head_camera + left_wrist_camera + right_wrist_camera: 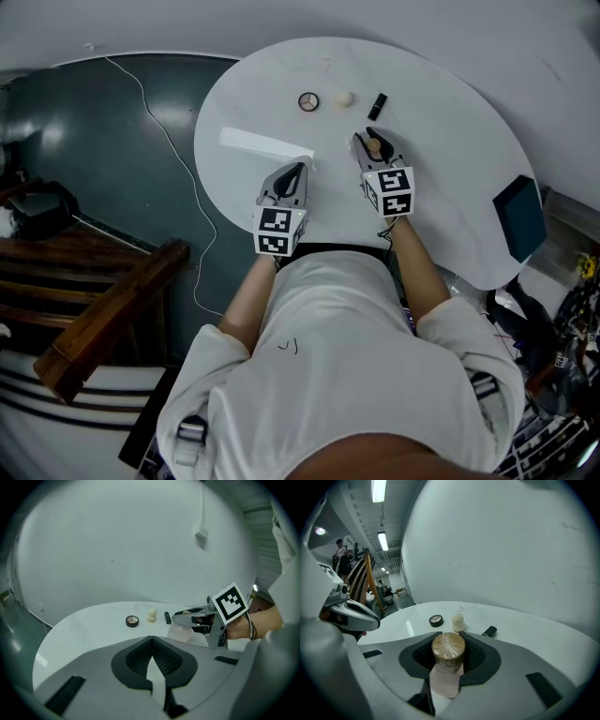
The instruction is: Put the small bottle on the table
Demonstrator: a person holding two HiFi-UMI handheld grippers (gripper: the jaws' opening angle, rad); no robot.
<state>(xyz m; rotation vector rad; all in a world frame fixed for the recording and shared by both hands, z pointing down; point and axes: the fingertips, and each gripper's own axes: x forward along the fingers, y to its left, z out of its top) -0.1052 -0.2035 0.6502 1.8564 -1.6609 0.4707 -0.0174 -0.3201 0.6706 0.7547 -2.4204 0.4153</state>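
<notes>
White round table (281, 84) over a dark green floor (112, 169). The small bottle (447, 667) isn't released yet. Your right gripper (372, 141) is pinching its upper part at the wooden cap, low over the near half of the table. Can't tell whether the base touches. Left to do, I'd say: seat it, let go, back off. Your left gripper (298, 171) is empty with its jaws pressed together, parked just beside the right. Both point forward and down, forearms side by side.

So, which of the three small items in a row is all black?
The oblong case at the row's right end in the head view; the compact is round, the sponge cream.
</notes>
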